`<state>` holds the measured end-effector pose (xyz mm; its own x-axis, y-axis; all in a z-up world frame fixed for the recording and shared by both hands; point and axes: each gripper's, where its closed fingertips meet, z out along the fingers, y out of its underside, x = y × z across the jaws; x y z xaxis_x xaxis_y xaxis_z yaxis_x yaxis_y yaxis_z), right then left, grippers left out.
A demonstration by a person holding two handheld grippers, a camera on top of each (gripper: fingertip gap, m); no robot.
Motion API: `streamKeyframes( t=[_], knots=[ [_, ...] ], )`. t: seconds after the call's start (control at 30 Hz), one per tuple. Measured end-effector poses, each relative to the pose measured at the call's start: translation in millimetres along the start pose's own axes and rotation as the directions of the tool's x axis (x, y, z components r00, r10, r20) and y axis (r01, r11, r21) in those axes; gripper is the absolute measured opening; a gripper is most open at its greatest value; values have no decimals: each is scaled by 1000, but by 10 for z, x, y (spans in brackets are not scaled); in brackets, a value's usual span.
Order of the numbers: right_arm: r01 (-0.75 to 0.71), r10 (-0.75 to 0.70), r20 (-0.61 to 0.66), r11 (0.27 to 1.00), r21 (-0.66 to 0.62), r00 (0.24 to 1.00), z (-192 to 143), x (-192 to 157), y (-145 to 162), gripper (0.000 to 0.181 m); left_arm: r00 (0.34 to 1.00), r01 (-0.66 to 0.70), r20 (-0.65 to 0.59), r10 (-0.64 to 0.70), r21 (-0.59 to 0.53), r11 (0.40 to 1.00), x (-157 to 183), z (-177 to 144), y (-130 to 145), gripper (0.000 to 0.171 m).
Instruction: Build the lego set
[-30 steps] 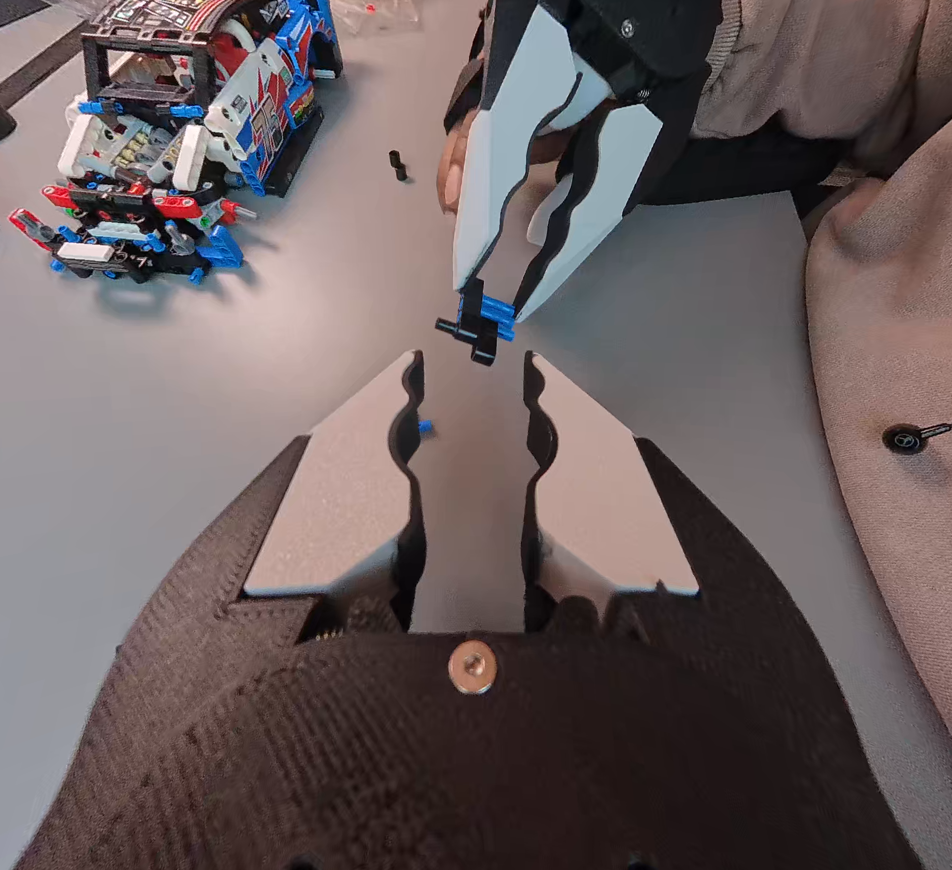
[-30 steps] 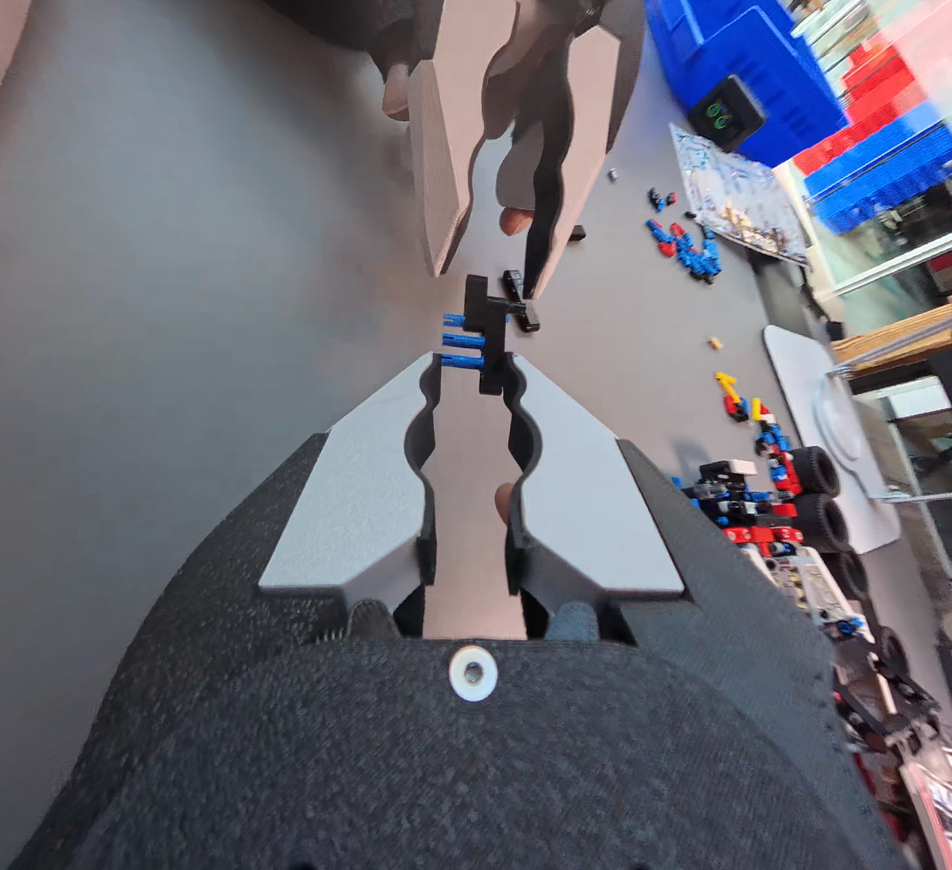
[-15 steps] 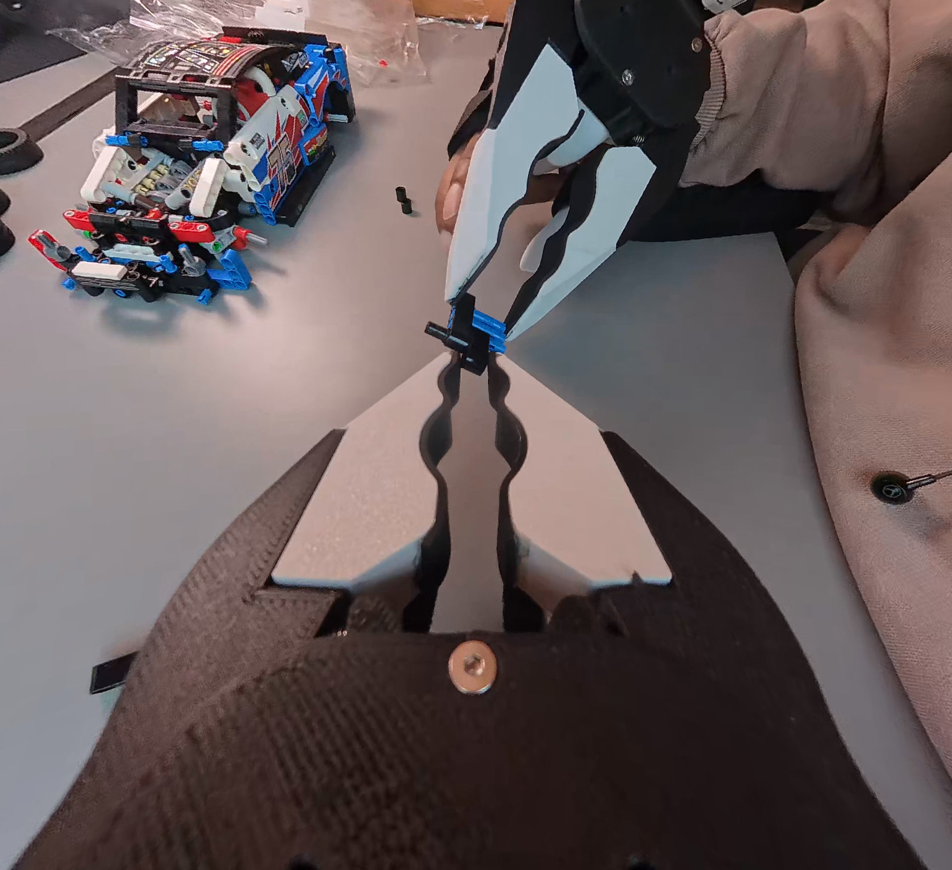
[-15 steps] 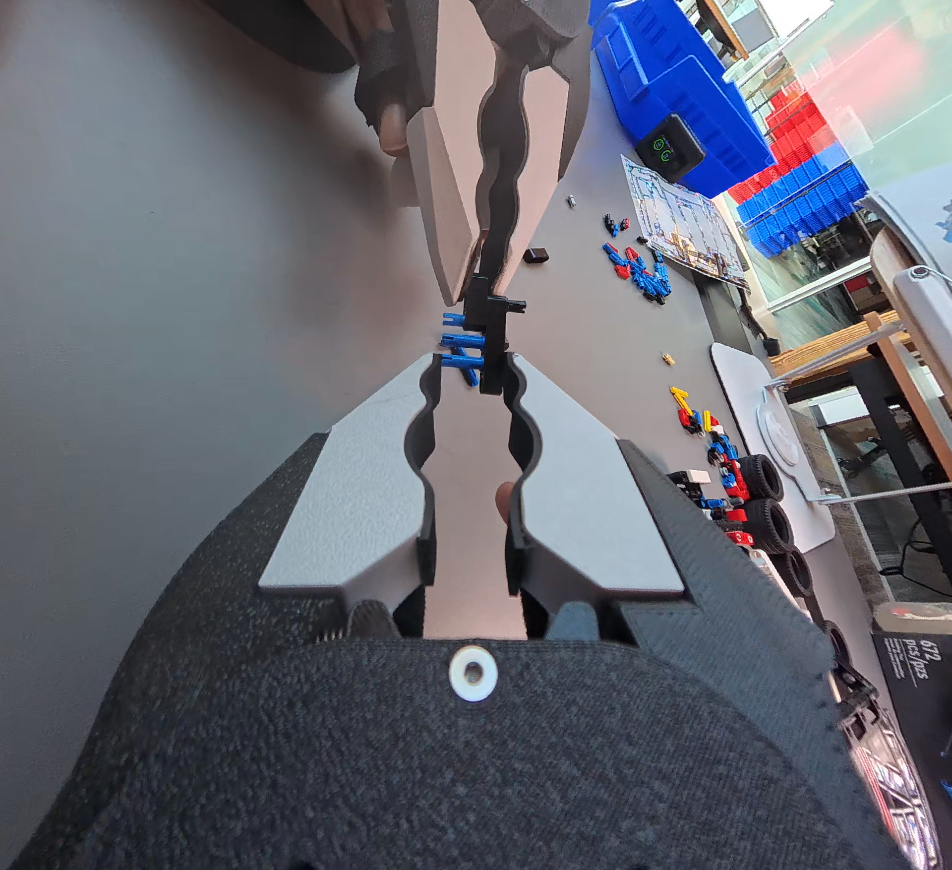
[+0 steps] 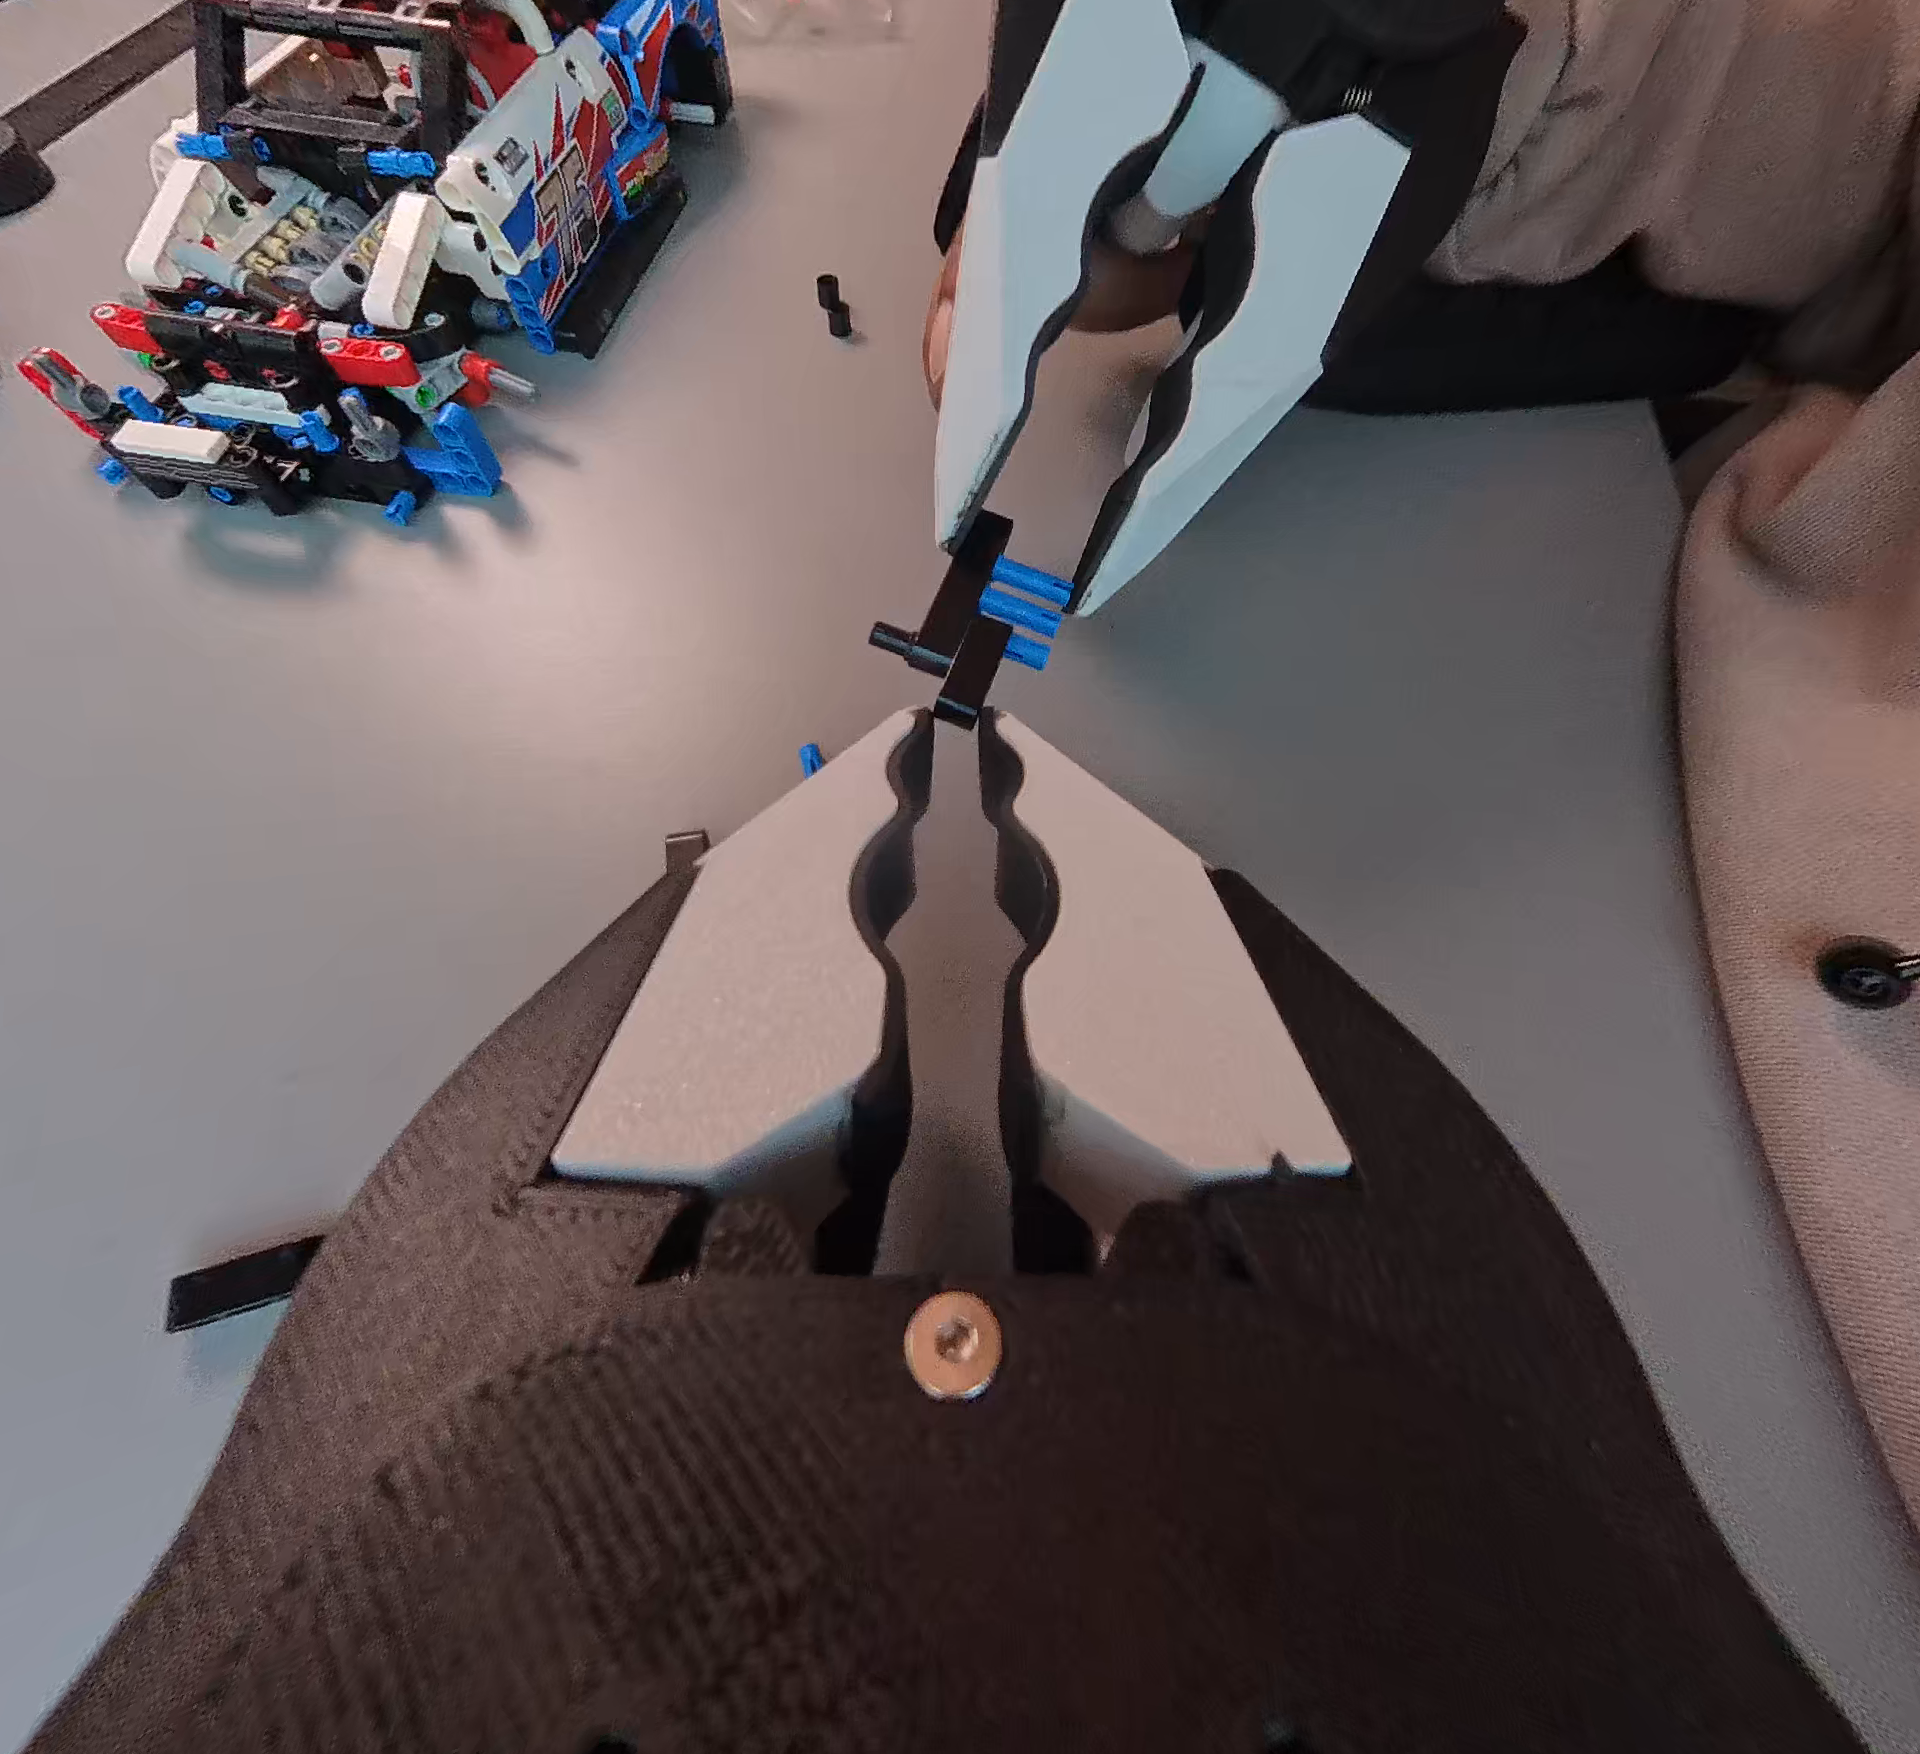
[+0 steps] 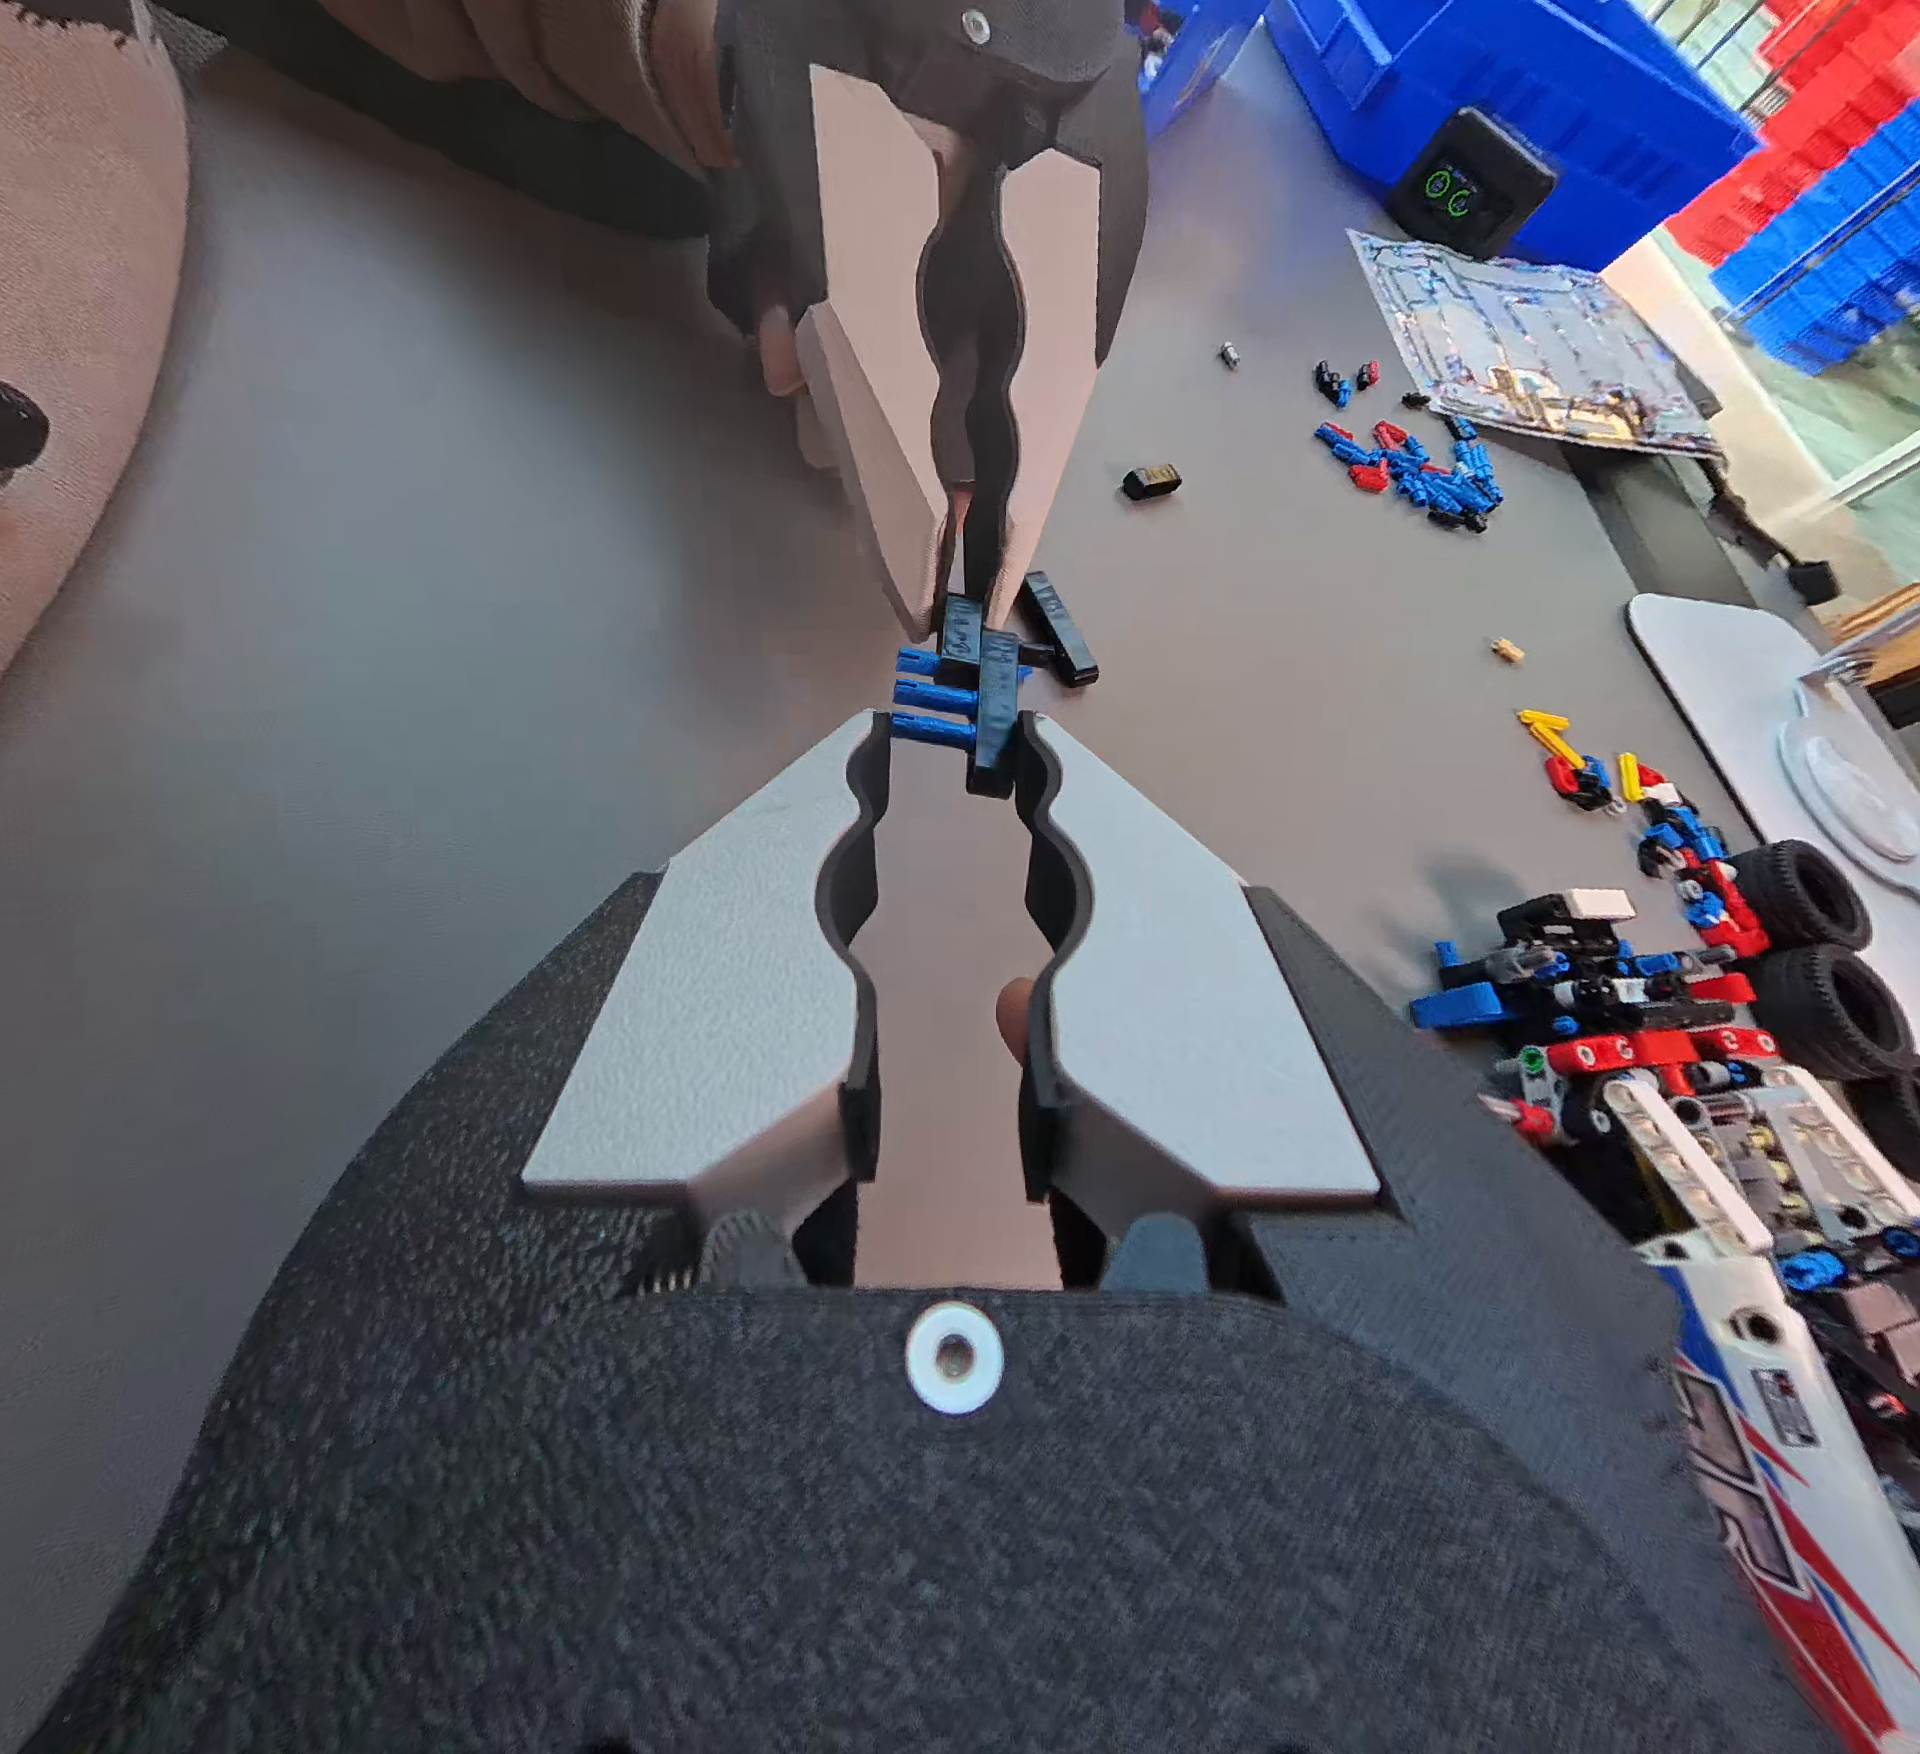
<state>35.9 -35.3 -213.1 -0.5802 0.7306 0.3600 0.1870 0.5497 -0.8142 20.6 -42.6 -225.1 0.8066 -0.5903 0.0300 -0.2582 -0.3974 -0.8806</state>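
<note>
- We see a small black piece [image 5: 966,629] with blue pegs held above the grey tabletop [image 5: 436,769], between both grippers.
- Our right gripper [image 6: 951,736] has its fingers narrowed onto the piece's near end.
- Our left gripper [image 5: 954,715] pinches its other end, fingers nearly together.
- The half-built car [image 5: 416,177] sits well apart.

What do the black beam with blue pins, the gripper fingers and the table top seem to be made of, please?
The black beam and its blue pins look like hard moulded plastic: crisp edges, uniform colour, slight sheen. The left gripper's fingers look like rigid matte grey plastic with a fine grain and black wavy inner edges, perhaps rubber. The table looks like smooth grey laminate, showing soft reflections.
</note>
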Motion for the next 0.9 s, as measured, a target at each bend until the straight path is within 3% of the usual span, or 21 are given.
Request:
streamKeyframes(
  t=[0.2,0.37,0.57,0.67,0.77,0.9],
  knots=[
    [-39,49,97,994,-105,994,43,-115,189,21,987,-155,11,158,-146,977,80,100,230,0],
    [-31,52,152,990,-139,987,97,-207,222,21,982,-183,3,188,-207,961,93,99,328,9],
    [12,21,170,982,-189,985,162,-252,291,22,987,-163,-40,159,-213,963,143,69,350,8],
    [33,1,163,978,-204,987,181,-239,305,22,989,-141,-83,126,-206,968,205,62,352,20],
    [54,-17,172,975,-215,985,205,-253,297,22,986,-168,-44,162,-216,962,156,71,353,7],
    [50,-15,160,975,-215,987,216,-233,298,22,985,-170,-33,167,-222,960,139,67,356,7]
  ],
)
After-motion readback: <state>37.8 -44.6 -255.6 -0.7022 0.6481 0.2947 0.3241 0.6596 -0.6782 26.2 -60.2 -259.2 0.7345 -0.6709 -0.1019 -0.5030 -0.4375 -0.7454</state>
